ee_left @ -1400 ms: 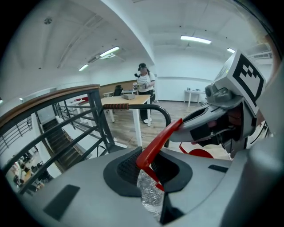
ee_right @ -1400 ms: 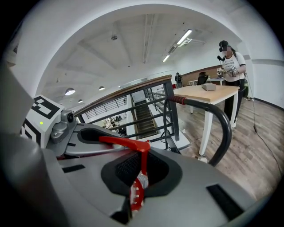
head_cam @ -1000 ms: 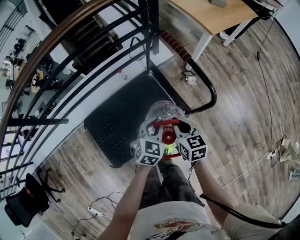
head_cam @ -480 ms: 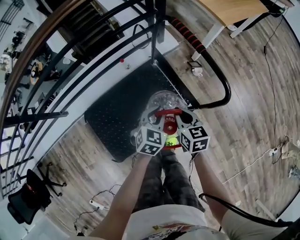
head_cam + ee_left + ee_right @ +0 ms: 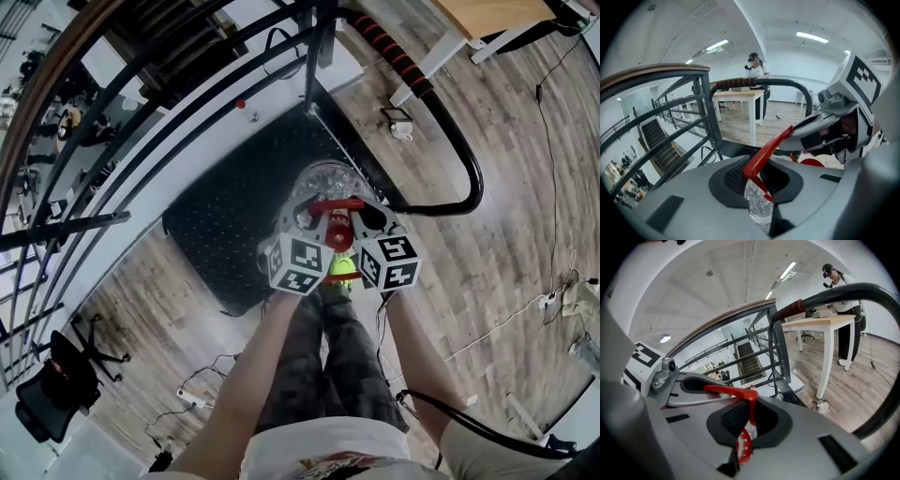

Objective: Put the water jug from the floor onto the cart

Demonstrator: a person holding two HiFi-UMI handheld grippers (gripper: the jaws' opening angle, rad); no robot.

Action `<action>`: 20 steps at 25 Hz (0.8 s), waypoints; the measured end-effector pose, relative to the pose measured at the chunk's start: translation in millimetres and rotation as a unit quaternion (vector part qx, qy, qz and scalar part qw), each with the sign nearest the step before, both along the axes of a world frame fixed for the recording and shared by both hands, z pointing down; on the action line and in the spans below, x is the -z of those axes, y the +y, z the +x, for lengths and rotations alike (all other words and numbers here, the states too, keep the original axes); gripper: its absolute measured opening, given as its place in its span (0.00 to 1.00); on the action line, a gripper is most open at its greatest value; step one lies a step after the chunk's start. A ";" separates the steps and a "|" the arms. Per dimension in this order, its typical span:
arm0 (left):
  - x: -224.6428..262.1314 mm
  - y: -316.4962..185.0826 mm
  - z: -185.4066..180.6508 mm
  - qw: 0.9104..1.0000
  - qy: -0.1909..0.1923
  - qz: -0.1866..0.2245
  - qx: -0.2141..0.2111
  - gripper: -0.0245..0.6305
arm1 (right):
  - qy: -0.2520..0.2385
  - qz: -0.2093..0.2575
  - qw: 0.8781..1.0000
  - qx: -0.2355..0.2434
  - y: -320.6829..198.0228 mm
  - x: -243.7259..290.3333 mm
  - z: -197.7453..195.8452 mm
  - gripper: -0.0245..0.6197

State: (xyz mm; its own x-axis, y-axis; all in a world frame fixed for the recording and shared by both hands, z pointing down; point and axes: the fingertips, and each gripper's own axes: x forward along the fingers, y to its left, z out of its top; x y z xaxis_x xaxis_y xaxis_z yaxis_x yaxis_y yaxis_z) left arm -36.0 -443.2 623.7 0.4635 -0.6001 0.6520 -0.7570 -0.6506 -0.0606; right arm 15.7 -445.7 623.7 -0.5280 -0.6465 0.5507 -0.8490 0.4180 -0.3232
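Observation:
The clear water jug [image 5: 323, 185] hangs upright over the near right part of the cart's black deck [image 5: 220, 225]; whether it touches the deck I cannot tell. Its red handle [image 5: 336, 205] spans the top above the red cap [image 5: 338, 240]. My left gripper [image 5: 305, 222] is shut on the handle's left end, and my right gripper [image 5: 369, 218] is shut on its right end. In the left gripper view the red handle [image 5: 765, 149] crosses the jaws of the left gripper [image 5: 757, 180] above crinkled clear plastic [image 5: 757, 210]. In the right gripper view the handle [image 5: 732, 391] and cap [image 5: 744, 447] sit in the right gripper [image 5: 745, 420].
The cart's black push bar [image 5: 457, 141] with a red grip [image 5: 389, 45] curves round the right side. A dark stair railing [image 5: 141, 112] runs along the left. A wooden table [image 5: 487, 14] stands at top right, an office chair [image 5: 66, 375] bottom left, and cables [image 5: 511, 323] cross the floor.
Both grippers and the jug between them have sunk towards the cart's deck. The hold on the red handle is unchanged.

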 end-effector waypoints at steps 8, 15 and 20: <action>-5.6 -32.7 -4.0 1.000 0.001 0.011 0.010 0.14 | 0.003 0.010 1.000 -0.004 -33.6 -5.9 -2.9 0.07; -11.3 -58.6 -10.5 1.000 0.012 0.018 0.015 0.14 | 0.005 0.021 1.000 -0.003 -60.4 -10.9 -10.0 0.07; -16.0 -80.5 -12.7 0.999 0.021 0.022 0.017 0.14 | 0.007 0.027 1.000 -0.006 -84.1 -16.0 -13.7 0.07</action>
